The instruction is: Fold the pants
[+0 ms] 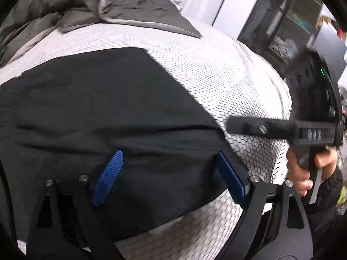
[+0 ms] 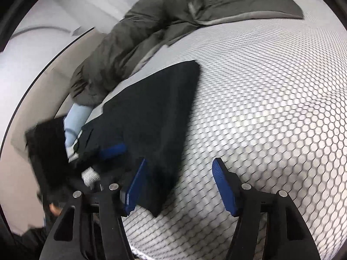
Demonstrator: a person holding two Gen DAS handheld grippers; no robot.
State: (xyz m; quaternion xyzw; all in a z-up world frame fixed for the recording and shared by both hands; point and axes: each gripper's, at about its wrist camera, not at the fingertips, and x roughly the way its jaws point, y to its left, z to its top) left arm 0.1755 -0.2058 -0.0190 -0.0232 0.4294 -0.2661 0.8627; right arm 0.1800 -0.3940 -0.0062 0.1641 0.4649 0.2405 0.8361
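Black pants [image 1: 108, 99] lie spread flat on a white honeycomb-mesh mattress [image 1: 216, 69]. My left gripper [image 1: 169, 173] hovers over their near part, blue pads wide apart, open, with nothing pinched. In the right wrist view the pants [image 2: 156, 112] run from the far middle to a near corner. My right gripper [image 2: 180, 186] stands open over that corner; the fabric edge lies by its left pad [image 2: 136, 186], and the right pad is over bare mattress [image 2: 271, 108]. The left gripper's blue pad [image 2: 112, 149] shows blurred on the pants at the left.
A grey-green duvet [image 2: 134, 49] is bunched along the far side of the bed, with a light blue pillow [image 2: 76, 119] by the wall. A dark shelf unit [image 1: 282, 28] stands past the mattress edge. A hand [image 1: 301, 173] grips the right gripper's handle.
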